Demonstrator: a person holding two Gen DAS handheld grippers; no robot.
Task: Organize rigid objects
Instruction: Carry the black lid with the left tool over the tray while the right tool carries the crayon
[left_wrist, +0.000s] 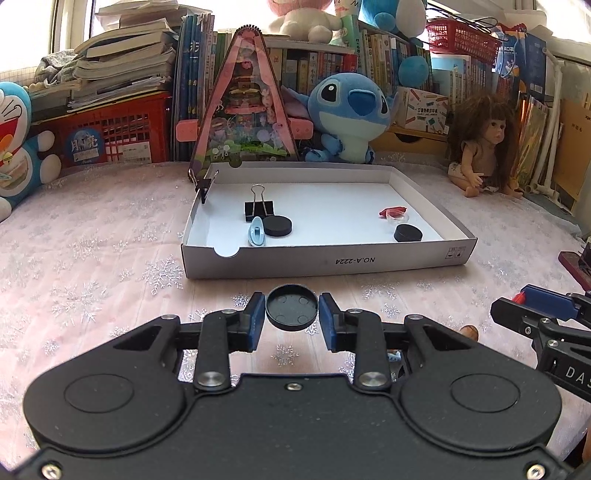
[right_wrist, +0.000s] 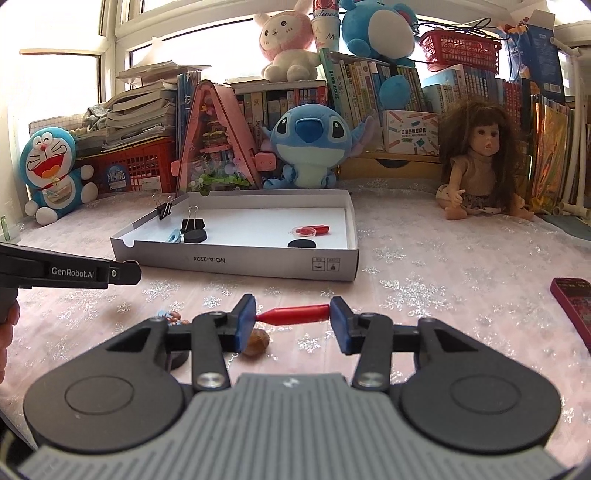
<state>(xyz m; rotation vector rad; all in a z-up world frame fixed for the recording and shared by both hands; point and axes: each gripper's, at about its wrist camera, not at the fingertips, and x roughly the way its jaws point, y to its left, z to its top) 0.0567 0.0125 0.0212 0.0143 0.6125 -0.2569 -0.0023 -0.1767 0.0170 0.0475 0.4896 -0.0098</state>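
Several items were already laid in the white box (left_wrist: 325, 260); a black disc (left_wrist: 291, 311) and red piece (right_wrist: 295, 314) were gripped by the left gripper (left_wrist: 291, 315) and right gripper (right_wrist: 293, 319) fingers, a nut (right_wrist: 255, 343) left

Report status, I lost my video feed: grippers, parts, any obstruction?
Left gripper shut on black disc. Right gripper shut on red piece. White tray ahead, path clear.
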